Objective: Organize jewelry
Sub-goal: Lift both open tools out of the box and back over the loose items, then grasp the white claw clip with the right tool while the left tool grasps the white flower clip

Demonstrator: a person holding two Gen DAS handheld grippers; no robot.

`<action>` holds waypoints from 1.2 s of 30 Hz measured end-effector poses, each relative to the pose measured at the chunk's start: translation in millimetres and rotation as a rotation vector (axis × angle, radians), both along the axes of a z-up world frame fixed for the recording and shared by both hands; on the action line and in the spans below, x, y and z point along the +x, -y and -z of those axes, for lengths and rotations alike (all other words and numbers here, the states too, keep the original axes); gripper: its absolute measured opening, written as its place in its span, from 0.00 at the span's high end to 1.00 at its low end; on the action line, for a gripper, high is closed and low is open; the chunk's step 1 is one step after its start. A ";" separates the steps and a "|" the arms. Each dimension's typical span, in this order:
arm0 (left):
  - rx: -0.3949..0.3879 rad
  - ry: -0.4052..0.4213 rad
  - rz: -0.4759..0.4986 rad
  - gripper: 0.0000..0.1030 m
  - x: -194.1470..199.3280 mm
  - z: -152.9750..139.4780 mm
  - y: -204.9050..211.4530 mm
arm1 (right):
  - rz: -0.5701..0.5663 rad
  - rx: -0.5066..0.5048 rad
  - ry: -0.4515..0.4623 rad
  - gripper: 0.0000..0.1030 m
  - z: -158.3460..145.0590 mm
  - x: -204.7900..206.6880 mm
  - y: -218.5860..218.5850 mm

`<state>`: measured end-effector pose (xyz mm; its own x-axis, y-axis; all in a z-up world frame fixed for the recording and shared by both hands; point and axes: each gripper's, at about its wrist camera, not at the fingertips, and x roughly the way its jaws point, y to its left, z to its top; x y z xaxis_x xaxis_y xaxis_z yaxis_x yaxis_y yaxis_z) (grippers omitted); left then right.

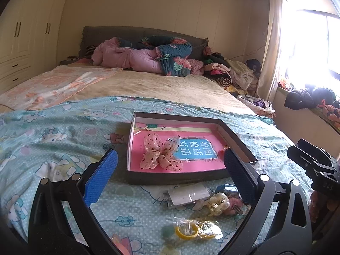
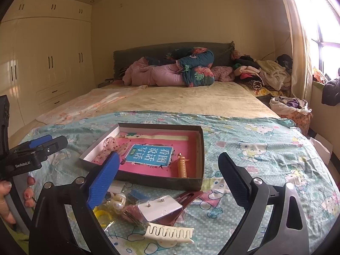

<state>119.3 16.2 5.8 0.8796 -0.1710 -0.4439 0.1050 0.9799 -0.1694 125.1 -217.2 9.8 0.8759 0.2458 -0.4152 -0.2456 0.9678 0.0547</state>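
On the near end of the bed, over a pale blue cartoon-print sheet [image 1: 53,131], we record a shallow dark box [image 1: 235,137] lined in pink, lying flat, with a blue label of white characters [image 1: 196,152] on its floor. Inside the box, toward the left, lies a sheer pink bow with dark red dots [image 1: 161,156]; in the right wrist view an orange coiled piece with a small gold loop [image 2: 182,166] lies near the box's near right corner. Both items are apart from each other. Just near of the box, loose on the sheet, we see a cluster: a cream claw clip [image 1: 218,205], a clear packet with yellow rings [image 1: 196,229], a white earring card with two studs [image 2: 160,209], a dark red snap clip [image 2: 188,198], pearl pieces [image 2: 118,201] and a cream comb-toothed clip [image 2: 170,232] nearest of all. Our left gripper [image 1: 170,176] has both blue-padded fingers spread wide with nothing between the pads; it hangs above the near edge of the box and touches nothing. Our right gripper [image 2: 170,176] is likewise spread, its jaws nearly at their widest, empty, above the cluster and the box's near edge. A hand [image 2: 12,199] holds the left tool at the left edge of the right wrist view. Far beyond, bunched pink and floral quilts [image 1: 148,57] lie against the headboard, and clothes [image 1: 231,70] are heaped at the far right.
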 end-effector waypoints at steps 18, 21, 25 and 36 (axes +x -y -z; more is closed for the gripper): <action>0.052 -0.069 0.081 0.11 -14.8 26.2 23.8 | -0.008 -0.039 -0.077 0.11 31.1 -25.0 5.1; 0.058 -0.088 0.095 0.11 -13.5 31.9 27.8 | -0.002 -0.038 -0.104 0.11 40.3 -26.7 6.4; 0.076 -0.112 0.107 0.11 -11.2 38.6 33.1 | 0.006 -0.044 -0.135 0.11 53.6 -30.0 8.5; 0.107 -0.207 0.178 0.19 -0.4 62.8 48.1 | -0.007 -0.012 -0.260 0.11 91.8 -18.1 2.2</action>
<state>118.9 -31.9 -57.0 0.7287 -0.2568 -0.6349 0.2509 0.9627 -0.1014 106.9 -219.5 -82.0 0.7376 0.2456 -0.6290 -0.2319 0.9670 0.1056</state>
